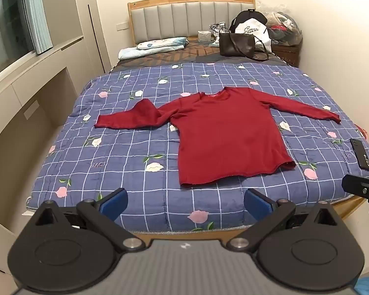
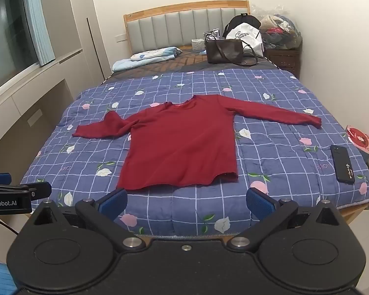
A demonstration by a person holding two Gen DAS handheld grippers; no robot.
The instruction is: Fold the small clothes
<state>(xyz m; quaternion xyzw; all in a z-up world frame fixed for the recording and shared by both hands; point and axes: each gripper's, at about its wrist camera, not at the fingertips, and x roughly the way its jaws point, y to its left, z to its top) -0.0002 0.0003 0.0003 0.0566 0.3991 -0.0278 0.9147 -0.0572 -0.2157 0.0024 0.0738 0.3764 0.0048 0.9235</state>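
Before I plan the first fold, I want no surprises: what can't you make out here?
- Red shirt: neck label too small to read, both views.
- Left sleeve: doubled over itself, underside hidden.
- Phone: print on its case too small.
- Red round item beyond the quilt: partly hidden in the right view, barely visible in the left.

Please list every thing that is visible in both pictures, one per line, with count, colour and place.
long-sleeved red shirt: 1, red, flat mid-quilt, one sleeve bent
blue checked floral quilt: 1, blue, on bed
black phone: 1, black, quilt's right edge
dark brown shoulder bag: 1, brown, near headboard
white paper bag: 1, white, behind shoulder bag
folded light-blue bedding: 1, pale blue, head end, window side
wooden grey-padded headboard: 1, against wall
left gripper: 1, black, blue pads, open
right gripper: 1, black, blue pads, open
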